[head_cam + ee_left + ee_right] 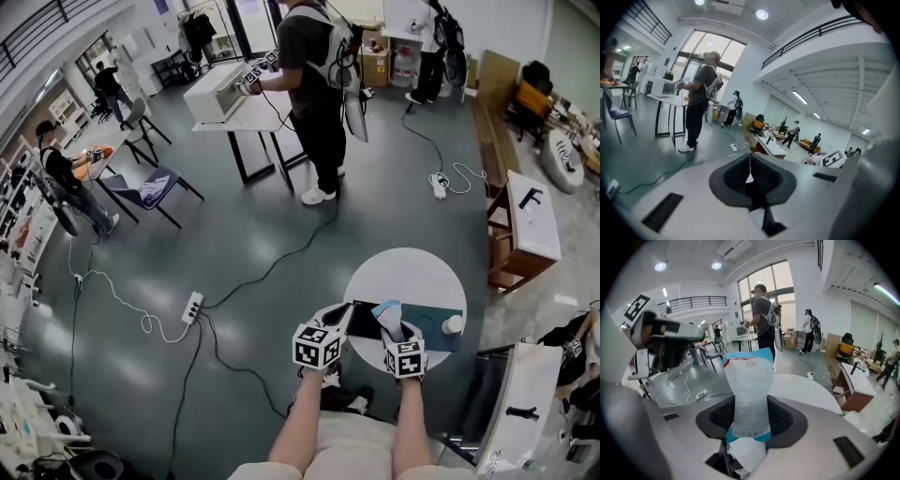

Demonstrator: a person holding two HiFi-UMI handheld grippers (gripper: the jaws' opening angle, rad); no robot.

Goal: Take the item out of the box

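A glossy grey-green floor [234,253] spread beneath a round white table [412,270], and a white power strip [192,307] lay on it to the left. Farther off a person [314,84] stood at a white desk [234,117] on black legs, with a black-framed chair [145,190] to its left and cardboard boxes [375,61] behind. Tall windows [773,280] lit the hall. Round ceiling lights [660,266] shone above a railed balcony [693,300].
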